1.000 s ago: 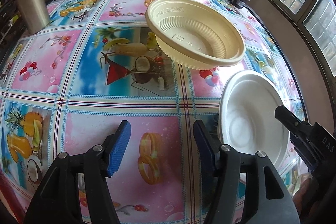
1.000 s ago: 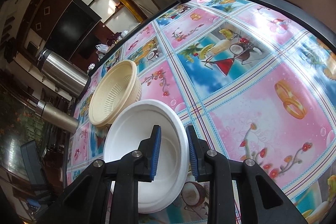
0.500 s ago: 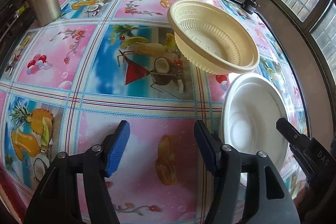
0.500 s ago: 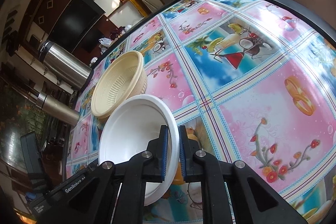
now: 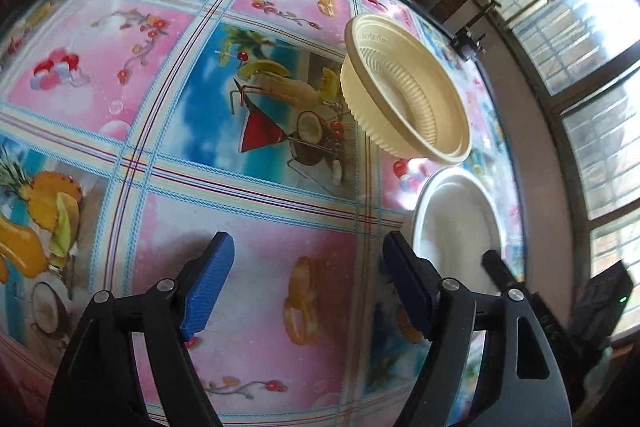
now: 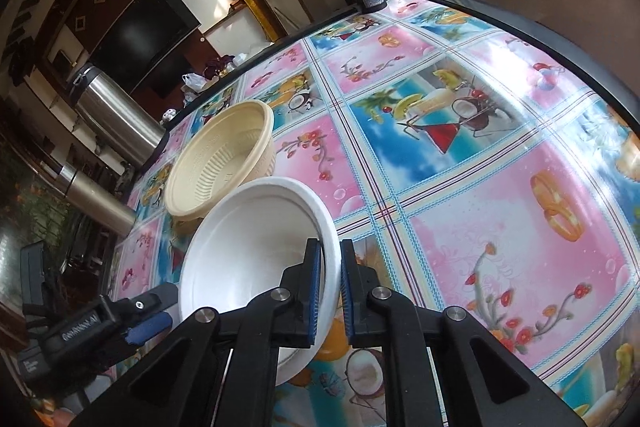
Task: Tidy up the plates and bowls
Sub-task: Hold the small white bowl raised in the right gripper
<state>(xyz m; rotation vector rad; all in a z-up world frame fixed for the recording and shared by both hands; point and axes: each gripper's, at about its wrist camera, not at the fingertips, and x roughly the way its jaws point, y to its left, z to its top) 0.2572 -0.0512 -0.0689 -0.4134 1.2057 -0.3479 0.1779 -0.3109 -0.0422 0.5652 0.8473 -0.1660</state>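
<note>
Right gripper point(image 6: 330, 291) was clamped on the near rim of the white plate point(image 6: 248, 259), blue pads point(image 6: 314, 287) pressing either side of the edge. Plate sat tilted, its far edge next to the cream bowl point(image 6: 224, 171); whether they touched could not be told. Bowl sat on the tablecloth point(image 6: 480, 227) to the left, with a steel urn point(image 6: 116, 123) and a steel flask point(image 6: 96, 199) further left.

Left gripper point(image 5: 308, 287) held nothing, jaws spread wide above the pink panel of the cloth. In the left wrist view the bowl point(image 5: 404, 95) lay far right, the plate point(image 5: 456, 227) nearer, just right of the right finger. A black device point(image 5: 466, 41) stood at the far table edge by the window.
</note>
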